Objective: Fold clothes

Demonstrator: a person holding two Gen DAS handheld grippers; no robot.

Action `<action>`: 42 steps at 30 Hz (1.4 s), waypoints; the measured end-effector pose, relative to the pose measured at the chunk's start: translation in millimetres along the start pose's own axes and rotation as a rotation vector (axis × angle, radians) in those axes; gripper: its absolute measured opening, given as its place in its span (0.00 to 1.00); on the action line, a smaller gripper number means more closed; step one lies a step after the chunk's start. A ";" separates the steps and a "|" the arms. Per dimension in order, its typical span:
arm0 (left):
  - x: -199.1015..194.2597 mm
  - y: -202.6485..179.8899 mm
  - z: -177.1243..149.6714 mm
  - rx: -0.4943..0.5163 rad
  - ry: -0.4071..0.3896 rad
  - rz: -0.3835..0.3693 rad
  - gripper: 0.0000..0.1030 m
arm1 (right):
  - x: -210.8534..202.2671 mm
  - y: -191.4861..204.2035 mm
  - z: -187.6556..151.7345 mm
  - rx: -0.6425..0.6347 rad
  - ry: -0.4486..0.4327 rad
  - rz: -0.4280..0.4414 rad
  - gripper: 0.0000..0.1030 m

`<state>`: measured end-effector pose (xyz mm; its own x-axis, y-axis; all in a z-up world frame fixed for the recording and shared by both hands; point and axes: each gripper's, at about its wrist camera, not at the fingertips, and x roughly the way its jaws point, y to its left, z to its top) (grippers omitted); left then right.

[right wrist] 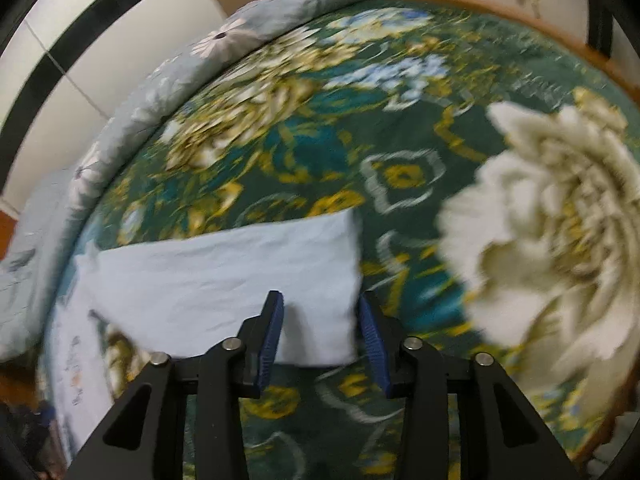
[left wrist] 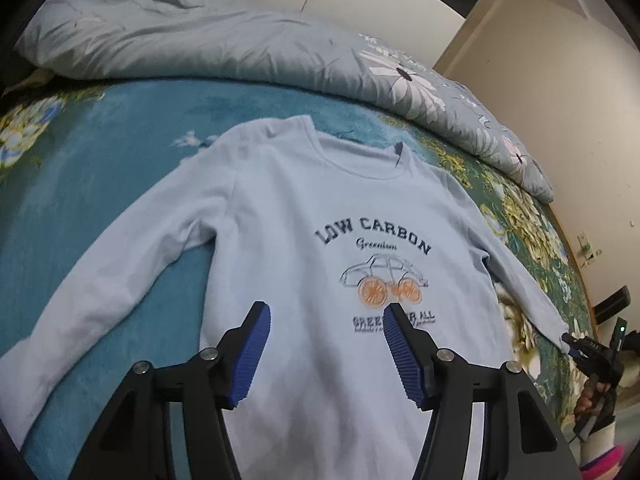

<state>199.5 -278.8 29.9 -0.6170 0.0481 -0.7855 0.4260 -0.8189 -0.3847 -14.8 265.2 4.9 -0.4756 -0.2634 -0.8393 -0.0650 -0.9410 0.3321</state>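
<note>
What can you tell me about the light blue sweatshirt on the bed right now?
The sweatshirt is pale blue, soft knit, long-sleeved, with a round ribbed collar and a dark print: "LOW CARBON", a car outline with orange-slice wheels. It lies flat, front up, on the floral blanket, sleeves angled outward. The left gripper hovers open above its lower body. The right gripper is open with its fingers either side of one sleeve's cuff end.

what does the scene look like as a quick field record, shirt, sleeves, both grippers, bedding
shirt: light blue long-sleeve shirt lying flat, print side up, on floral blanket
left sleeve: spread out on the blanket
right sleeve: cuff end between the right gripper's jaws
left gripper: jaws open, over the shirt's lower front
right gripper: jaws open around the cuff, not closed
bedding: grey flowered duvet bunched beyond the collar
</note>
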 end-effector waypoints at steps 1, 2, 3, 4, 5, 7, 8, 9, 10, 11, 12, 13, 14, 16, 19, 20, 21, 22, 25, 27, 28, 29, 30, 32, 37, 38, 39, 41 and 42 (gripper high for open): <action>-0.4 2.9 -0.9 -0.010 0.003 -0.001 0.61 | -0.5 1.7 -1.4 0.002 -0.004 0.009 0.05; -1.7 6.8 -0.6 -0.020 -0.001 0.000 0.61 | -0.6 2.8 -1.5 0.012 -0.006 0.014 0.05; -2.9 10.6 -0.3 -0.030 -0.004 0.001 0.61 | -2.3 3.9 -0.2 0.022 -0.017 0.010 0.05; -4.2 14.4 0.1 -0.040 -0.008 0.001 0.61 | -6.6 5.5 3.1 0.024 -0.038 -0.005 0.05; -5.5 17.9 0.8 -0.048 -0.016 -0.004 0.61 | -14.3 7.0 9.0 0.026 -0.072 -0.026 0.04; -6.4 25.4 2.3 -0.061 -0.028 -0.011 0.61 | -37.1 8.7 27.1 0.045 -0.170 -0.052 0.04; -5.9 29.1 3.3 -0.067 -0.032 -0.014 0.61 | -46.8 10.0 36.5 0.053 -0.210 -0.064 0.04; -3.7 31.8 4.7 -0.070 -0.030 -0.013 0.62 | -53.2 12.3 45.3 0.054 -0.232 -0.080 0.03; -1.4 34.5 6.0 -0.074 -0.027 -0.013 0.61 | -59.6 14.6 54.1 0.056 -0.255 -0.095 0.03; 1.1 36.6 6.9 -0.078 -0.024 -0.022 0.62 | -63.9 17.3 61.5 0.061 -0.265 -0.091 0.03; 3.6 38.6 7.9 -0.081 -0.021 -0.031 0.62 | -65.0 22.0 65.1 0.062 -0.260 -0.073 0.03; 6.3 40.2 9.5 -0.083 -0.016 -0.042 0.62 | -65.8 28.6 66.3 0.052 -0.258 -0.075 0.03; 8.5 41.6 11.6 -0.083 -0.013 -0.048 0.62 | -66.2 36.7 66.8 0.032 -0.256 -0.080 0.03; 12.1 44.2 17.1 -0.085 -0.017 -0.057 0.62 | -66.5 55.3 64.5 -0.030 -0.241 -0.098 0.03; 13.2 45.2 26.4 -0.085 -0.040 -0.079 0.62 | -67.2 66.7 58.5 -0.041 -0.237 -0.124 0.03; 13.3 43.9 28.6 -0.077 -0.044 -0.087 0.62 | -65.8 62.6 55.8 -0.022 -0.233 -0.118 0.05; 13.1 41.6 30.0 -0.064 -0.046 -0.090 0.62 | -62.4 55.9 53.1 0.007 -0.217 -0.112 0.07; 12.9 39.4 31.4 -0.050 -0.049 -0.094 0.62 | -56.9 46.4 50.7 0.044 -0.190 -0.109 0.14; 11.6 34.1 34.0 -0.016 -0.061 -0.103 0.64 | -39.2 14.4 42.3 0.187 -0.137 -0.099 0.29; 9.9 32.5 33.7 -0.001 -0.073 -0.108 0.66 | -28.2 -1.3 36.0 0.269 -0.118 -0.077 0.30; 9.0 33.3 33.0 -0.002 -0.073 -0.113 0.67 | -21.7 -8.2 33.1 0.308 -0.106 -0.061 0.31; 8.1 33.9 32.9 -0.005 -0.072 -0.118 0.67 | -15.3 -14.4 30.4 0.346 -0.093 -0.048 0.31; 6.4 35.4 32.9 -0.011 -0.075 -0.127 0.67 | -9.0 -19.2 28.3 0.383 -0.080 -0.044 0.31; 3.0 38.3 33.0 -0.022 -0.082 -0.143 0.67 | -0.3 -23.7 25.6 0.437 -0.075 -0.027 0.31; -0.8 47.0 31.7 -0.036 -0.106 -0.177 0.69 | 8.3 -15.4 22.3 0.486 -0.128 -0.027 0.27; -1.1 49.1 31.3 -0.038 -0.109 -0.185 0.69 | 8.7 -12.9 22.5 0.488 -0.140 -0.031 0.04; -1.4 51.1 30.9 -0.040 -0.112 -0.192 0.69 | 9.3 -9.4 23.3 0.485 -0.145 -0.034 0.04; -2.1 55.5 30.2 -0.045 -0.120 -0.205 0.69 | 3.9 4.8 26.9 0.441 -0.172 -0.057 0.04; -3.2 58.9 30.6 -0.050 -0.126 -0.206 0.69 | -1.1 15.4 29.3 0.409 -0.191 -0.061 0.04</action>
<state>206.3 -344.7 24.7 -0.7707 0.1364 -0.6225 0.3129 -0.7700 -0.5561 -41.0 257.3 23.5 -0.6110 -0.1303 -0.7808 -0.4208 -0.7820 0.4598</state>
